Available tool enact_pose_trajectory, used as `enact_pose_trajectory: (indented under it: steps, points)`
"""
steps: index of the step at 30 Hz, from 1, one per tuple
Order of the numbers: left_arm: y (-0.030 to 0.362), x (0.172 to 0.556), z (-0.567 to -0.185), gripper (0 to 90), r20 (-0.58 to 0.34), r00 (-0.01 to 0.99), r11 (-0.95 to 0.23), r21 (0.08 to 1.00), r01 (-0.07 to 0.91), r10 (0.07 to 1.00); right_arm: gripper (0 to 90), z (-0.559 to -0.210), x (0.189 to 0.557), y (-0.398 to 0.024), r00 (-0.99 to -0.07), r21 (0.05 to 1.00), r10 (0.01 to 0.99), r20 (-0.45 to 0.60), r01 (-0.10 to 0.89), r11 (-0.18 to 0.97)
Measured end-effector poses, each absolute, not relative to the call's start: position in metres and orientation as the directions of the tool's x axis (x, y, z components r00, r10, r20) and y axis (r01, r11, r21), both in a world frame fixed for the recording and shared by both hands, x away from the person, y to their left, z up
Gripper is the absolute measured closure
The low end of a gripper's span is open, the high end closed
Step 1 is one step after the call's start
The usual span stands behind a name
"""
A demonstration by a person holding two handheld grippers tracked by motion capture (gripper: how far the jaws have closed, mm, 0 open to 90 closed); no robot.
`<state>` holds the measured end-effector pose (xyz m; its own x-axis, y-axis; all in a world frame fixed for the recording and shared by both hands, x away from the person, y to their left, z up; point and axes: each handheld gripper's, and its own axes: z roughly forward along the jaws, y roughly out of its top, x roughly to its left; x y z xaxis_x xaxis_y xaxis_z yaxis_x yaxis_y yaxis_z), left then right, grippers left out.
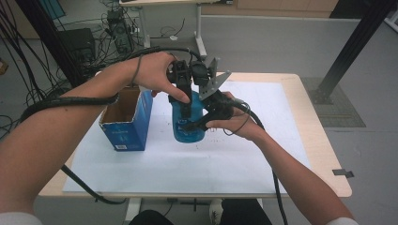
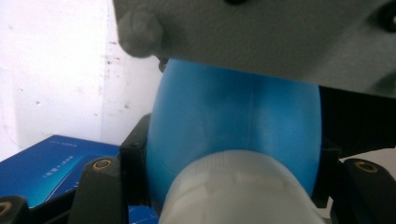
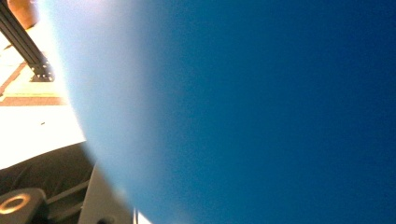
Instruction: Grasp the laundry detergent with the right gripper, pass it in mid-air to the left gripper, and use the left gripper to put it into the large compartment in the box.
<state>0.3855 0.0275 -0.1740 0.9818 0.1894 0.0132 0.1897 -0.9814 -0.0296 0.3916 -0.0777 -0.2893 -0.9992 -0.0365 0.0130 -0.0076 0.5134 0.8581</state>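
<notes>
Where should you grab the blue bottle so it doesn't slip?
Probably at the white cap, coming from above: it is narrower than the round, smooth blue bottle, whose bulging sides could slide. The left gripper already clamps there, and the right gripper squeezes the body from the side.

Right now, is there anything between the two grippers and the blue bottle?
Nothing visible. The left gripper comes down over the top of the blue bottle, its jaws closed at the white cap. The right gripper grips its side.
</notes>
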Motion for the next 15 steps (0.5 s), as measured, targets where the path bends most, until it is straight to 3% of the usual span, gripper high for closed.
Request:
enact_pose_trajectory:
  steps: [15]
  points:
    - [0.027, 0.3854, -0.176, 37.4, 0.008, 0.981, -0.98, -0.03, 0.194, 0.194, 43.0, -0.2932, 0.3906, -0.0778, -0.999, 0.861, -0.036, 0.03, 0.008, 0.508]
